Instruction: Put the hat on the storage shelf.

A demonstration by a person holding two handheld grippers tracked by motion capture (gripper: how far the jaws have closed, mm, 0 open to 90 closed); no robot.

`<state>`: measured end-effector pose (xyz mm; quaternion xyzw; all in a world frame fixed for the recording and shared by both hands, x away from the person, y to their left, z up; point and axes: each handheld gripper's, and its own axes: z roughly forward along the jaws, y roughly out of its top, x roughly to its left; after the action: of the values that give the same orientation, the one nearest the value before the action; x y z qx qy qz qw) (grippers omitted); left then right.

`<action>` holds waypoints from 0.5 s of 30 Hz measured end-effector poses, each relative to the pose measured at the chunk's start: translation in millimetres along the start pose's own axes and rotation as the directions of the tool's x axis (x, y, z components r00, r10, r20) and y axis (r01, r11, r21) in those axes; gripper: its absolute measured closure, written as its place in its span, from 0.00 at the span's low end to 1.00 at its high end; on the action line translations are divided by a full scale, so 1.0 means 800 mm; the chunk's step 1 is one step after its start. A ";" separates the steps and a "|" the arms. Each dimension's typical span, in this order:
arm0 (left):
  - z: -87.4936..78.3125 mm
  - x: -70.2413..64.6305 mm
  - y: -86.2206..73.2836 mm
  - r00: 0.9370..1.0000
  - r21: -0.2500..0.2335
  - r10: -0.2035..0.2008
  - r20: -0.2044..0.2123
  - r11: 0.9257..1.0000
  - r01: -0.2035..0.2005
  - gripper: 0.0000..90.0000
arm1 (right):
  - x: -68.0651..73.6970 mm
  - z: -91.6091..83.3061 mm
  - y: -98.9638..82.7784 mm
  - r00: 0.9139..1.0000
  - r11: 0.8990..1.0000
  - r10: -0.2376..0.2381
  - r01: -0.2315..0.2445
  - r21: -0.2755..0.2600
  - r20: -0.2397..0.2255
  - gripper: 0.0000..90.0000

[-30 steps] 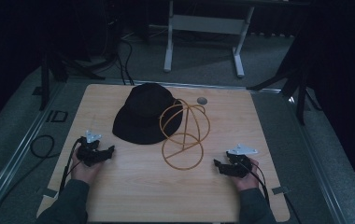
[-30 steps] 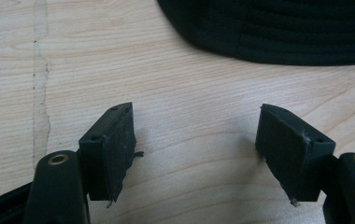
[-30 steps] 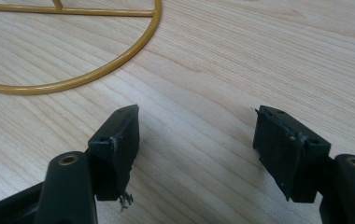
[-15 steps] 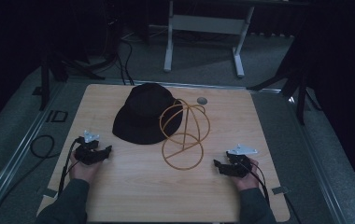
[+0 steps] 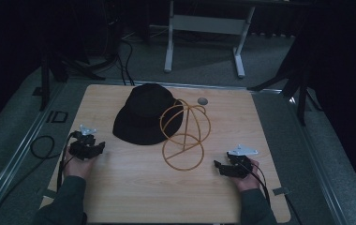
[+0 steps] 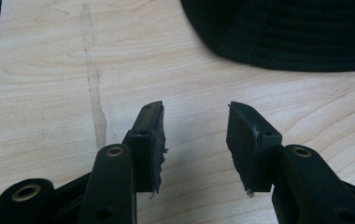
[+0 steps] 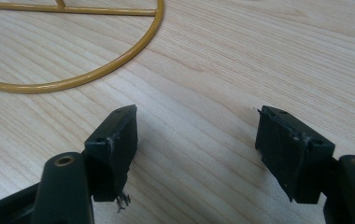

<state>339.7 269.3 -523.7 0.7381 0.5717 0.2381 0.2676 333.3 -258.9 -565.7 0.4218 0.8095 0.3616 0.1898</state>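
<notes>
High view: black brimmed hat (image 5: 147, 115) seemingly touching gold wire stand (image 5: 184, 136); left gripper (image 5: 88, 149), right gripper (image 5: 228, 168) both parted, empty.

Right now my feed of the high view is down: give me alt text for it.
A wooden table holds a black hat beside a gold wire hat stand, which stands upright on its ring base and overlaps the hat's brim. A person's hands rest a left hand-held gripper and a right hand-held gripper at the near corners, apart from both. A small grey disc lies behind.

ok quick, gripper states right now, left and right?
Left gripper: open, empty, over bare table near the black hat.
Right gripper: open, empty, near the gold wire stand.
</notes>
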 end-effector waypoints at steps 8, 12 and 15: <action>-0.007 -0.003 0.019 0.999 0.000 0.034 0.036 0.999 -0.034 0.65 | 0.000 0.000 0.000 1.000 1.000 -0.002 0.002 0.000 -0.002 0.33; -0.010 -0.011 0.034 0.996 -0.003 0.068 0.059 0.998 -0.068 0.65 | 0.000 0.000 0.000 1.000 1.000 -0.002 0.002 0.001 -0.002 0.32; -0.009 -0.015 0.042 0.994 -0.001 0.085 0.065 0.996 -0.085 0.65 | 0.000 0.000 0.000 1.000 1.000 -0.003 0.003 0.001 -0.002 0.32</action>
<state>355.9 251.4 -496.1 0.7694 0.5310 0.2246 0.2750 333.4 -259.1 -565.7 0.4203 0.8105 0.3613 0.1893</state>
